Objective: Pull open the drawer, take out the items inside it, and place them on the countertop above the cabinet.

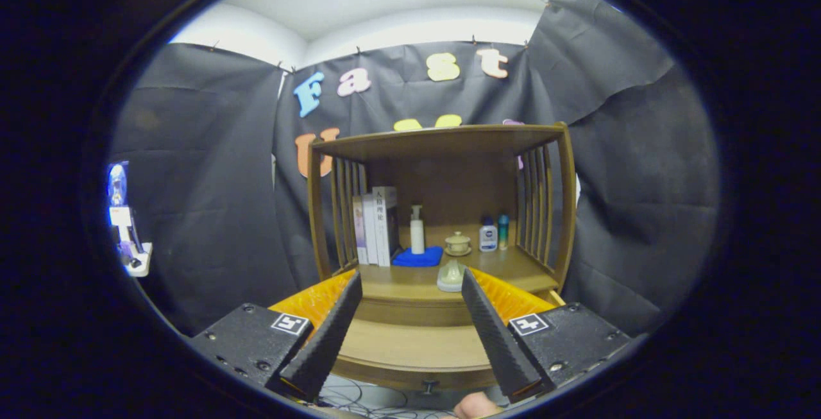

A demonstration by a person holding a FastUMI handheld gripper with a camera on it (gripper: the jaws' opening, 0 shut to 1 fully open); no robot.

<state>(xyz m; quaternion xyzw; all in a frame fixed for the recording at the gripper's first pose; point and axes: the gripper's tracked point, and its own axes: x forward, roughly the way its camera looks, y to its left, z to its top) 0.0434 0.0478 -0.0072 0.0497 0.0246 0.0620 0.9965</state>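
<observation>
The gripper [410, 290] hangs with its fingers spread wide and holding nothing, above the pulled-out drawer [410, 348] of the wooden cabinet [442, 143], while a small pale lidded pot [451, 276] sits on the countertop [513, 265] just beyond the fingertips.

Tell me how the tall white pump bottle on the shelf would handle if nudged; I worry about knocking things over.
The tall white pump bottle looks narrow for its height, so it probably tips easily. It stands on a folded blue cloth, likely a soft, unsteady footing. Its smooth sides may be slippery. The tool is open, its fingers short of the shelf.
</observation>
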